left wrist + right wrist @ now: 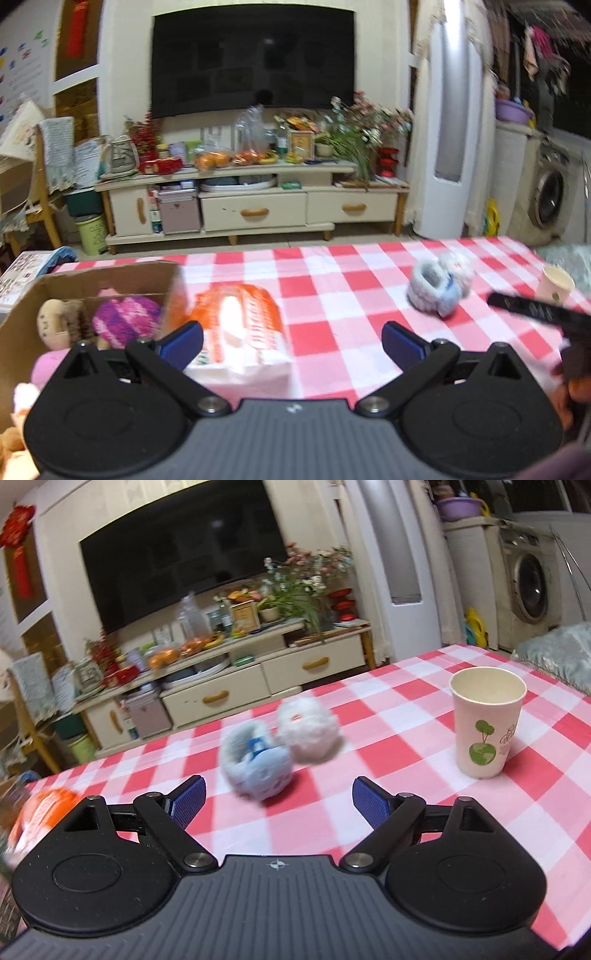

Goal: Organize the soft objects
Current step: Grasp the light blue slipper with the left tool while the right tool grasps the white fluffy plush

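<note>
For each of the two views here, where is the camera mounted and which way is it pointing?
Left wrist: sits on the left gripper, jaws open, facing across the checkered table toward the TV; cardboard box of soft toys at left, orange tissue pack ahead; the other gripper's black tip shows at right.
Right wrist: sits on the right gripper, jaws open, tilted, facing the fluffy blue earmuffs and paper cup.
Shared: earmuffs, cup, tissue pack, tablecloth.

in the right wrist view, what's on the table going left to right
orange packet → blue fluffy earmuffs → white fluffy ball → paper cup
</note>
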{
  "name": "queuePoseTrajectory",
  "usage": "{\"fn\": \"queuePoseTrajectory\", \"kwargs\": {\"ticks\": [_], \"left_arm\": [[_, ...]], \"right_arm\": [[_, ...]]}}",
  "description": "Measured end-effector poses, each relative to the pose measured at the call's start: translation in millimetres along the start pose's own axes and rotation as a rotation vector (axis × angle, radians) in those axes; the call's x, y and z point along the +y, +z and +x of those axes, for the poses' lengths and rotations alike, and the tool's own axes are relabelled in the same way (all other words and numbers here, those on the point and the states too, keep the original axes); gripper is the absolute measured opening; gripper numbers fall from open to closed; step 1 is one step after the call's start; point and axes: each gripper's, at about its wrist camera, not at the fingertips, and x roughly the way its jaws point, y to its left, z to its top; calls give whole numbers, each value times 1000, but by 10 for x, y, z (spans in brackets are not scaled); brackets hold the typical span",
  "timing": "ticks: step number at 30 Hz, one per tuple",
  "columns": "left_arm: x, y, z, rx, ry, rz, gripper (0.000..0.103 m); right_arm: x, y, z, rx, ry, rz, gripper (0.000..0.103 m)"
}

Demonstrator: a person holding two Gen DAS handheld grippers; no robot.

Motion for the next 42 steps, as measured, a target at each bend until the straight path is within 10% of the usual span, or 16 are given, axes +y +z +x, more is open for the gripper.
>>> {"fn": "queuePoseTrajectory", "kwargs": {"ticks": [37, 42], "left_arm": [[-1872, -32, 1842, 67, -175, 244, 102], [-1872, 13, 2054, 76, -194, 211, 100]], "right_arm": [[-347, 459, 1258, 120, 156, 59, 103], [-287, 451, 1256, 140, 167, 38, 79]]}}
